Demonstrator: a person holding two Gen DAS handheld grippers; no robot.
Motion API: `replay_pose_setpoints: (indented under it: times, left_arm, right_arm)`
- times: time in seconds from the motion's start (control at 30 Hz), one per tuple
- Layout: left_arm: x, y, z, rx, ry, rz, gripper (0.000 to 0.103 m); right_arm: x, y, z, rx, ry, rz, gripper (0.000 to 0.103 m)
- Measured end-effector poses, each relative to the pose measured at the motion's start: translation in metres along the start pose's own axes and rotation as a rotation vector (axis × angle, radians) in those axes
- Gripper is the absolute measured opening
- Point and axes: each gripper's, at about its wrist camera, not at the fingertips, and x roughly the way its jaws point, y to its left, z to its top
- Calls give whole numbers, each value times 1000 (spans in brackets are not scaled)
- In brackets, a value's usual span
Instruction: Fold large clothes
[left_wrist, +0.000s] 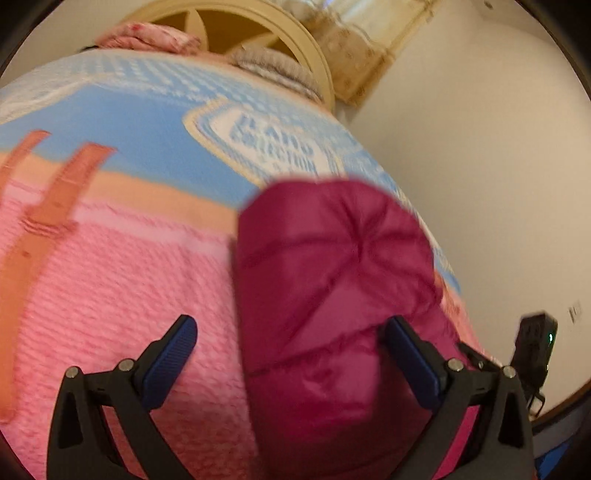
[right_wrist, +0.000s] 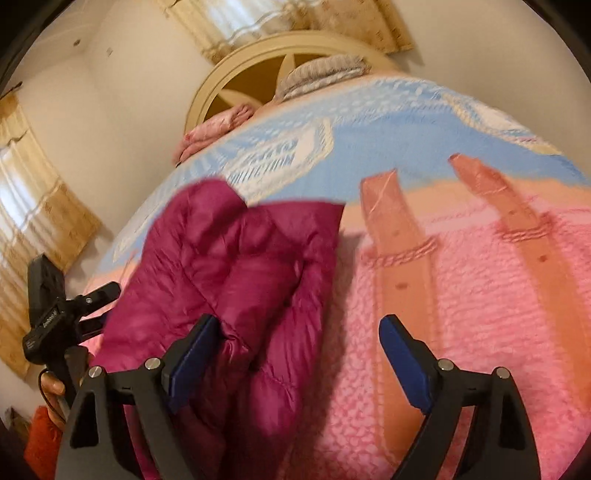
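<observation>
Jacket (left_wrist: 332, 280) lies bunched on pink-and-blue bedspread (left_wrist: 110, 288), cream headboard (right_wrist: 236, 70) behind.

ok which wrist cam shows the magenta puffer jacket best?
Right wrist: the magenta puffer jacket shows more of its bundle, with several folds, lying on the pink blanket. Left wrist shows it closer, one rounded quilted end, its lower part running out of frame between the open left gripper fingers.

My left hand-held gripper (left_wrist: 290, 350): black angular arms, blue ribbed pads (left_wrist: 170, 363), silver screws at pivots. Right hand-held gripper (right_wrist: 299, 354): same build. Black unit with green light (left_wrist: 535, 343) on its body. Bare fingers (right_wrist: 51, 387) on the left grip.
</observation>
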Motion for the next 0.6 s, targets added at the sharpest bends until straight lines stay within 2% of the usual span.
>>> replay_pose_setpoints:
  times: [0.1, 0.33, 0.43, 0.5, 0.6]
  left_arm:
    - [18, 1, -7, -54, 45, -94, 103]
    - [35, -15, -6, 54, 61, -99, 103]
    - [39, -22, -5, 84, 54, -92, 102]
    - [37, -21, -6, 82, 46, -88, 96]
    - [30, -21, -8, 96, 41, -76, 81]
  right_arm:
    - [16, -3, -5, 45, 30, 98, 89]
    - [38, 10, -5, -27, 97, 139, 87]
    - [46, 22, -7, -40, 117, 168, 72]
    - [46, 27, -10, -46, 117, 158, 66]
    - [43, 33, -18, -20, 117, 166, 50]
